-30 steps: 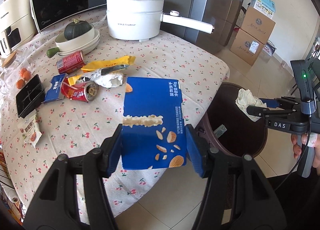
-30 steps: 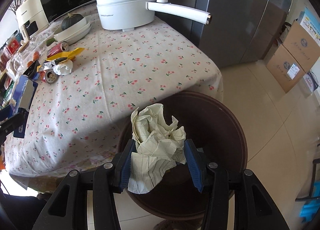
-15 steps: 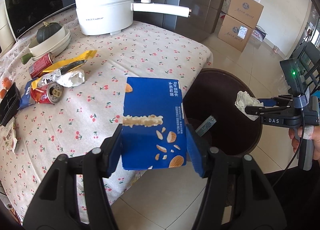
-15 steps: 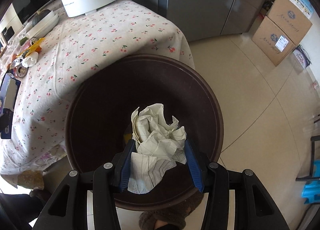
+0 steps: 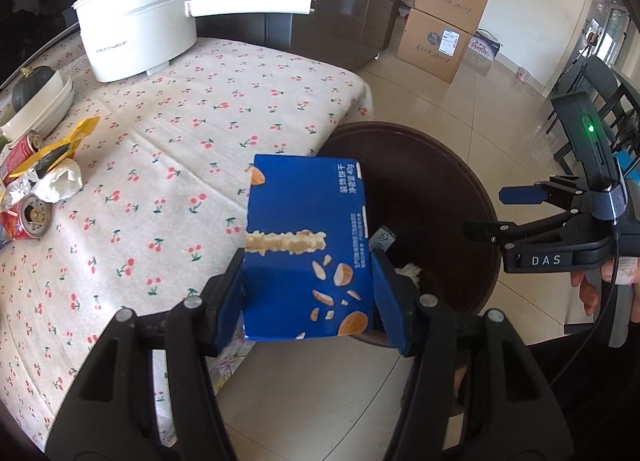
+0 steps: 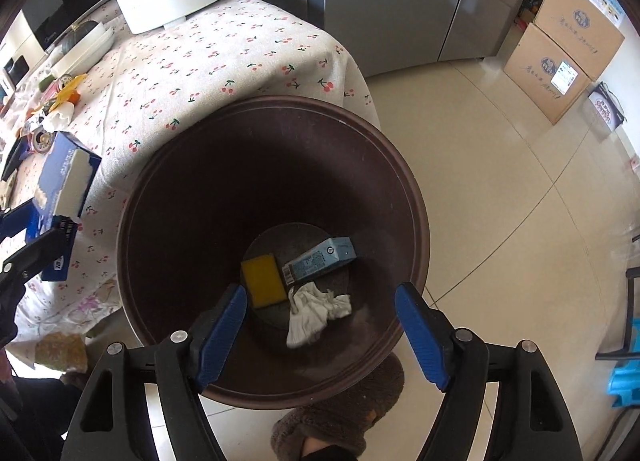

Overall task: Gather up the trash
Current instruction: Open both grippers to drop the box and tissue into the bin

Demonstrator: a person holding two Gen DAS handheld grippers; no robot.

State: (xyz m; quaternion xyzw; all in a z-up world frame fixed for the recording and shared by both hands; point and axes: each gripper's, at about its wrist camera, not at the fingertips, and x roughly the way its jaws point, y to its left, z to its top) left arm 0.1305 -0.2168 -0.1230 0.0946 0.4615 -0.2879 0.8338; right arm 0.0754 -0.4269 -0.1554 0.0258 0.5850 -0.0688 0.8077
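Right hand-held gripper (image 6: 320,325) hangs over the brown bin (image 6: 416,221), jaws opening with nothing between them — the crumpled paper (image 6: 318,311) lies at the bin's bottom, beside a yellow sponge (image 6: 263,279). Left hand-held gripper (image 5: 308,301) clamps the blue snack box (image 5: 304,245) at the table (image 5: 200,109) edge — right next to the bin.

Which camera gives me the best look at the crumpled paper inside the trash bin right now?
The right wrist view: it looks straight down into the bin, where the crumpled paper lies whole on the bottom beside a yellow sponge. The left wrist view catches only a white scrap past the held blue box.
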